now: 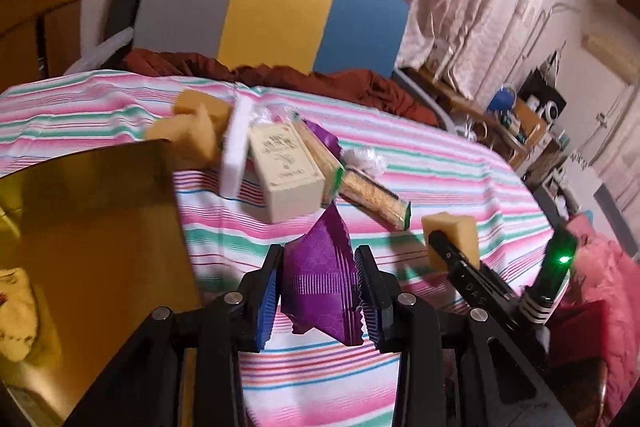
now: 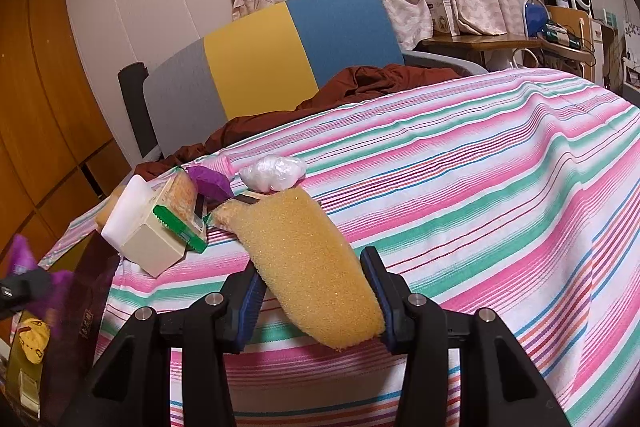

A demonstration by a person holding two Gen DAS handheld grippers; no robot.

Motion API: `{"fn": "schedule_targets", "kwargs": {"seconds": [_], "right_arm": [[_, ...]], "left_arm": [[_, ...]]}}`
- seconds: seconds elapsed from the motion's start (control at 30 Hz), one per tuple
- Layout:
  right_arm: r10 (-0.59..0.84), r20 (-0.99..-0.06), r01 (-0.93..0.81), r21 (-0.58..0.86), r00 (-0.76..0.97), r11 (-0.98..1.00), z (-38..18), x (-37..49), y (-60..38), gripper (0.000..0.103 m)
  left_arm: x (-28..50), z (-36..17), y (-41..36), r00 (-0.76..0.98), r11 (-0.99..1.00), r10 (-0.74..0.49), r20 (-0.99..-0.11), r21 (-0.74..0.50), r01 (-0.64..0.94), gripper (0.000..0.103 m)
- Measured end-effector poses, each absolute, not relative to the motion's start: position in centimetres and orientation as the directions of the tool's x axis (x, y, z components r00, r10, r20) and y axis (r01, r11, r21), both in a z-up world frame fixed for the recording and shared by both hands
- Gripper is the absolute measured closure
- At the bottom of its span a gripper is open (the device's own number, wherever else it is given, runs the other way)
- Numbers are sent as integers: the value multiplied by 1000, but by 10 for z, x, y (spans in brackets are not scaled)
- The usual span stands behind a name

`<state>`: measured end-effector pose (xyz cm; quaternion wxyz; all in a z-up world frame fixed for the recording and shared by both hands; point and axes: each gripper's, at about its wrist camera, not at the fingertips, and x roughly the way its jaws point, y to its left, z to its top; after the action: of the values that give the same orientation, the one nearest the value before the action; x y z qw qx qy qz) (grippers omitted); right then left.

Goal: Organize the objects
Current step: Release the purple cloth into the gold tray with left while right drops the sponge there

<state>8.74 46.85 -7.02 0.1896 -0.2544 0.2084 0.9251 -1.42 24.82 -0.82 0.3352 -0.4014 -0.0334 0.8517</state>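
Gripping one purple packet [image 1: 320,283], left fingers [image 1: 269,301] clamped; right fingers [image 2: 251,301] clamped on one sponge [image 2: 308,267].

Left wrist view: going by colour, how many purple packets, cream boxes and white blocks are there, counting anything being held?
Purple packets: 2 (one held, one lying behind the box)
Cream box: 1
White block: 1
Total: 4
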Motion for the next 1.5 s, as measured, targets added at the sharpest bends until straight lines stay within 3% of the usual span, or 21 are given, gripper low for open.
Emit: {"fn": "schedule_targets", "kwargs": {"seconds": [0.3,0.67,0.93,1.1,1.33,1.5], "right_arm": [[279,-566,-460,203,-776,-864,-67,84,454,56],[310,-600,-445,86,-737,-892,-60,76,426,56],[212,-568,-350,144,-795,-926,-31,78,386,56],[74,-540,-244,251,-839,-937,-10,76,351,56],[-87,-506,-60,266,-858,-962,9,67,280,56],[-160,-528,17,264,-834,-964,5,60,242,56]], "left_arm": [[-17,-8,178,-513,-814,572,-640,-365,-452,67],[-30,-38,127,-479,-856,508,-716,-360,-370,67],[-32,-60,102,-446,-870,485,-752,-362,-336,66],[-34,-65,90,-443,-872,484,-755,-374,-316,67],[-39,-68,74,-453,-881,469,-758,-362,-305,67],[-42,-64,63,-462,-875,483,-744,-386,-294,60]]}}
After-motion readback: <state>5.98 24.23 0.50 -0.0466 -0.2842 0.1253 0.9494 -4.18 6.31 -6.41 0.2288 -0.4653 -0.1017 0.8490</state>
